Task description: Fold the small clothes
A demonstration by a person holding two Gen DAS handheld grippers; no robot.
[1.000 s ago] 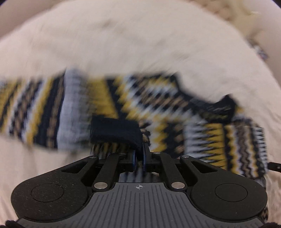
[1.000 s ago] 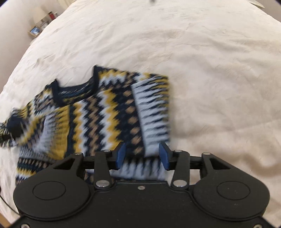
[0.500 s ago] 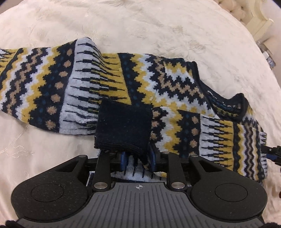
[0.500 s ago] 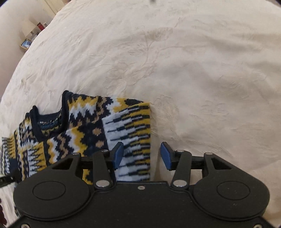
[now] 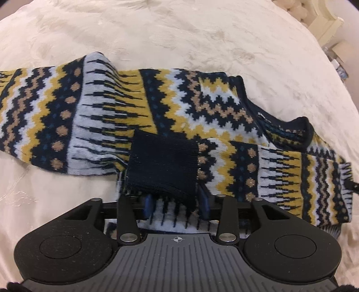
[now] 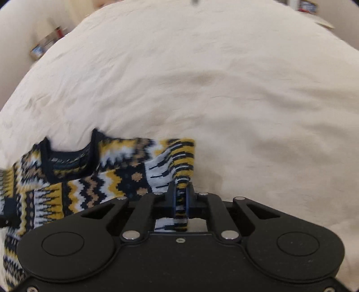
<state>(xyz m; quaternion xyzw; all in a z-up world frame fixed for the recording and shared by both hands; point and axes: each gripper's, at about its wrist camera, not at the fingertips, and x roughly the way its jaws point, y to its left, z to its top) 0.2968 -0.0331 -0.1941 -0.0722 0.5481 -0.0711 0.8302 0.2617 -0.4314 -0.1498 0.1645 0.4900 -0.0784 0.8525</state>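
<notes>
A small knitted sweater (image 5: 170, 105) in navy, yellow, white and tan zigzags lies on a cream bedspread (image 5: 179, 33). One sleeve is folded across the body, and its dark navy cuff (image 5: 161, 166) lies just in front of my left gripper (image 5: 177, 203). That gripper is open, its blue pads either side of the cuff's near edge. In the right wrist view the sweater (image 6: 94, 179) lies at lower left with its navy neckline (image 6: 69, 161) facing away. My right gripper (image 6: 181, 197) is shut on the sweater's right edge.
The cream bedspread (image 6: 224, 89) fills both views. A pale headboard or furniture piece (image 5: 323, 20) stands at the left wrist view's top right. Small items on a shelf (image 6: 44, 42) show at the right wrist view's upper left.
My left gripper has opened and let go of the sleeve cuff, which now lies on the sweater. My right gripper has closed on the sweater's right edge.
</notes>
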